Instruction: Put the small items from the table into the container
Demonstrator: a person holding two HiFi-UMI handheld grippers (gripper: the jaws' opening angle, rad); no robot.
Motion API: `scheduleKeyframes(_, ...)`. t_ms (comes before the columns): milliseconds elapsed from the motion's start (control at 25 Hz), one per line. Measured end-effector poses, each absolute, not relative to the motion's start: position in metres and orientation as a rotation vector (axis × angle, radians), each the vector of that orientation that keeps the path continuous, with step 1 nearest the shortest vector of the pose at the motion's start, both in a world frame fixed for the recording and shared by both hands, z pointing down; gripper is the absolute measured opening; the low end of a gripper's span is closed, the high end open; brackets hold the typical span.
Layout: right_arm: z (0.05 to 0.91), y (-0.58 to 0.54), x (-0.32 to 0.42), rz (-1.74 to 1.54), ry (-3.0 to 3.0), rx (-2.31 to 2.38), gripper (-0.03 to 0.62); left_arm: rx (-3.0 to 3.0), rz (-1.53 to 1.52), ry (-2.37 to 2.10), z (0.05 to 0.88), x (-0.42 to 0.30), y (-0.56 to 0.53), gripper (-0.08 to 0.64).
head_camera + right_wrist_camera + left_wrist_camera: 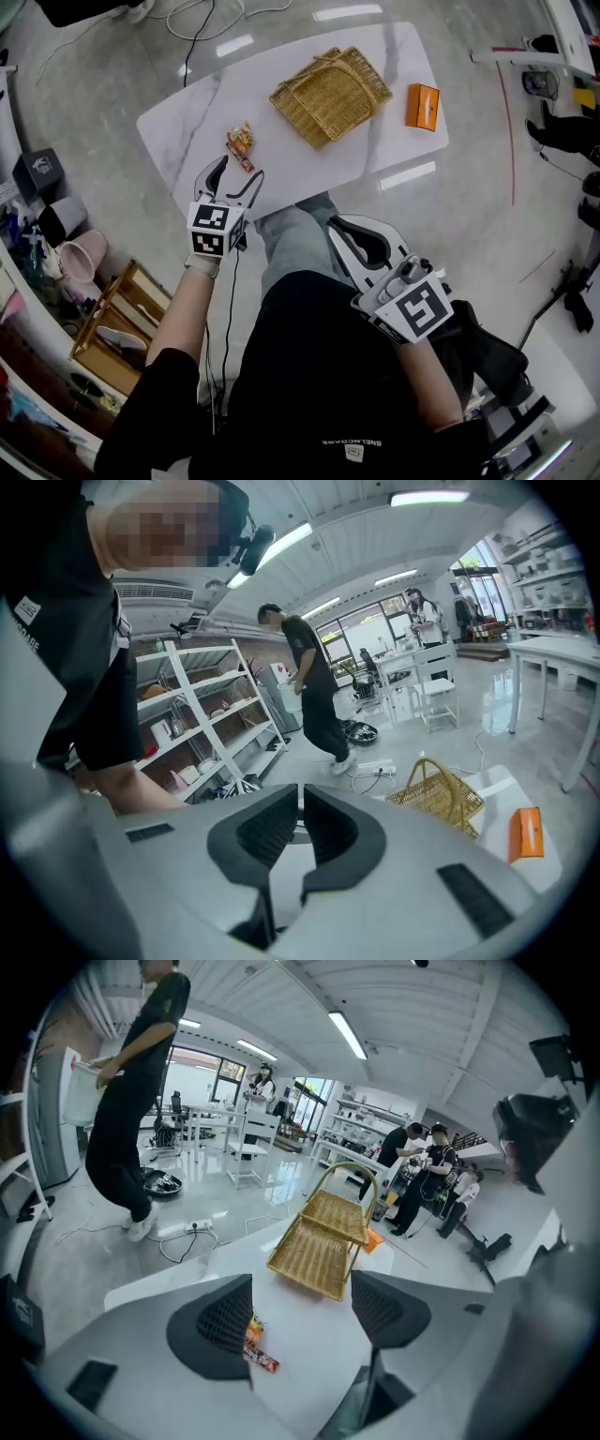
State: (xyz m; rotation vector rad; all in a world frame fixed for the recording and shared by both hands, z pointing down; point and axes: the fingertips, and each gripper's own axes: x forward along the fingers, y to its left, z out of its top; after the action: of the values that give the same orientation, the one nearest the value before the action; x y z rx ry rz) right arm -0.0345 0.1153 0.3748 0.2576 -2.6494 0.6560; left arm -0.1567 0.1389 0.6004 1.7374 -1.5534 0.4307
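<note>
A small bunch of snack packets point(241, 141) lies on the white marble table point(178, 127) near its left front. My left gripper point(241, 172) hovers just short of them, open, nothing between its fingers. In the left gripper view the packets point(259, 1346) lie beside the left pad, low between the jaws of the left gripper point(300, 1288). The wicker basket point(328, 94) point(323, 1241) stands mid-table, its handle folded down. An orange box point(423, 105) point(526, 833) sits at the table's right. My right gripper point(349, 232) point(301, 799) is shut and empty, held over my lap off the table.
A shelf rack point(202, 724) and a standing person point(314, 691) are off to the right gripper's left. Other people point(131, 1101) stand beyond the table. Cables point(187, 1232) lie on the floor. Bins and wooden trays point(112, 319) sit by my left side.
</note>
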Motion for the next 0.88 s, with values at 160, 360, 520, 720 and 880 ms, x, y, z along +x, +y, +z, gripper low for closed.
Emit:
scheduleKeyframes(160, 0.391, 0.122, -0.027, 0.694, -2.597, 0.277, 0.011, 1.724, 0.477, -1.540, 0.632, -0.159, 0.138, 0.325)
scheduleKeyframes(360, 0.409, 0.127, -0.023, 0.745, -2.570, 0.306, 0.011, 1.698, 0.523, -1.518, 0.677, -0.163, 0.133, 0.330)
scheduleKeyframes(520, 0.430, 0.130, -0.022, 0.780, -2.540, 0.323, 0.011, 1.687, 0.578, -1.494, 0.713, -0.167, 0.132, 0.330)
scheduleKeyframes(720, 0.455, 0.128, -0.019, 0.824, -2.505, 0.366, 0.011, 1.662, 0.635, -1.468, 0.757, -0.177, 0.130, 0.330)
scheduleKeyframes(880, 0.474, 0.131, -0.014, 0.855, -2.471, 0.380, 0.011, 1.659, 0.678, -1.434, 0.789, -0.177, 0.128, 0.330)
